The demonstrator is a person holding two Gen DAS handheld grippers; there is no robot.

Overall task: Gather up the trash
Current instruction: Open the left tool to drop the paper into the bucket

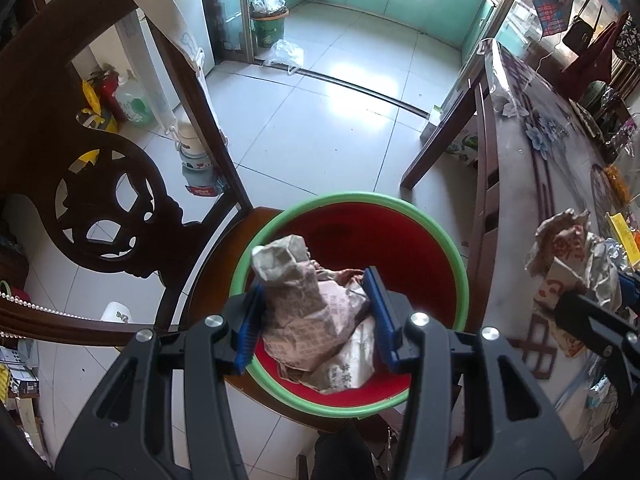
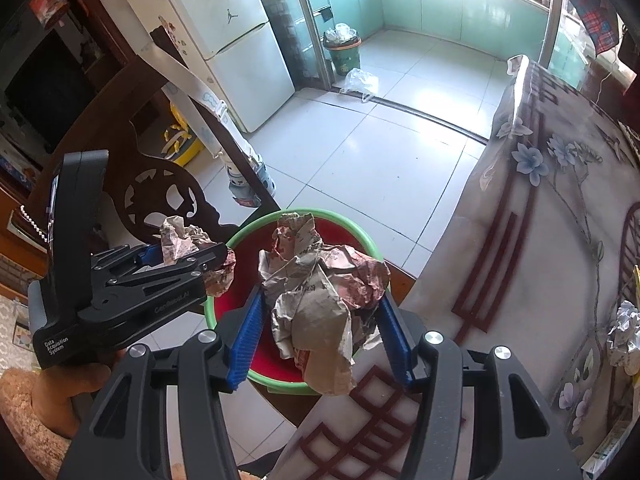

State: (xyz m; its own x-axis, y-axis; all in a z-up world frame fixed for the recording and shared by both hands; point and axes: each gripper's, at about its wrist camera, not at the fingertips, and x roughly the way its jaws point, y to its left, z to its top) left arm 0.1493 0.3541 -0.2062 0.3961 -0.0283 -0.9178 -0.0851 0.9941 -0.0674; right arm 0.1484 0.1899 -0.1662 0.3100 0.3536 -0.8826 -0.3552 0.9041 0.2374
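A red bin with a green rim (image 1: 424,216) is sitting on a wooden chair (image 1: 224,280) beside the table (image 2: 520,264). The left gripper (image 1: 316,312) is squeezing a crumpled paper bag (image 1: 300,300) over the bin. The right gripper (image 2: 324,332) is holding a bigger paper wad (image 2: 320,292) by the bin's edge.

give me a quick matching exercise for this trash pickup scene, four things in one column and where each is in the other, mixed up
Things:
1. left gripper's paper wad
2. red bin with green rim
3. clear plastic bag
4. white fridge

Places:
A. loose on the floor tiles by the kitchen doorway
B. on the wooden chair seat beside the table
C. standing against the wall, left of the doorway
D. between blue fingers, above the bin

Pairs: 1-D, 2-B, 3-A, 4-C
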